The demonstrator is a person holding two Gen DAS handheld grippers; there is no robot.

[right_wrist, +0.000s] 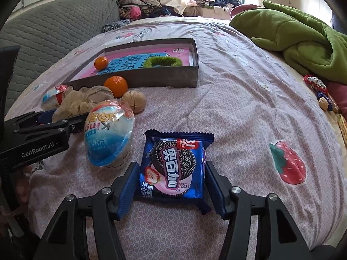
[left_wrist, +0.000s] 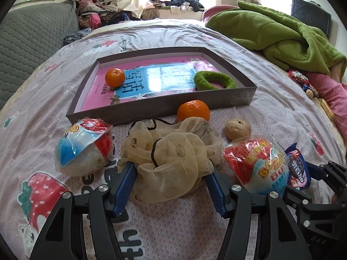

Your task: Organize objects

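Between my right tongs (right_wrist: 172, 184), spread and gripping nothing, lay the blue cookie packet (right_wrist: 173, 169), flat on the bedspread (right_wrist: 238, 99), its long axis running away from me, top seam farthest. Left tongs (left_wrist: 171, 184) likewise stood released around the crumpled mesh pouch (left_wrist: 169, 160), pads not pressing. Beyond, toward the bed's middle, sat the grey box (left_wrist: 245, 97), holding a tangerine (left_wrist: 115, 77) and a green ring (left_wrist: 213, 80). Against its near wall rested a second tangerine (left_wrist: 193, 111). Two wrapped toy eggs (left_wrist: 84, 145) (left_wrist: 258, 164) flanked the pouch; a walnut (left_wrist: 237, 129) sat behind the right one.
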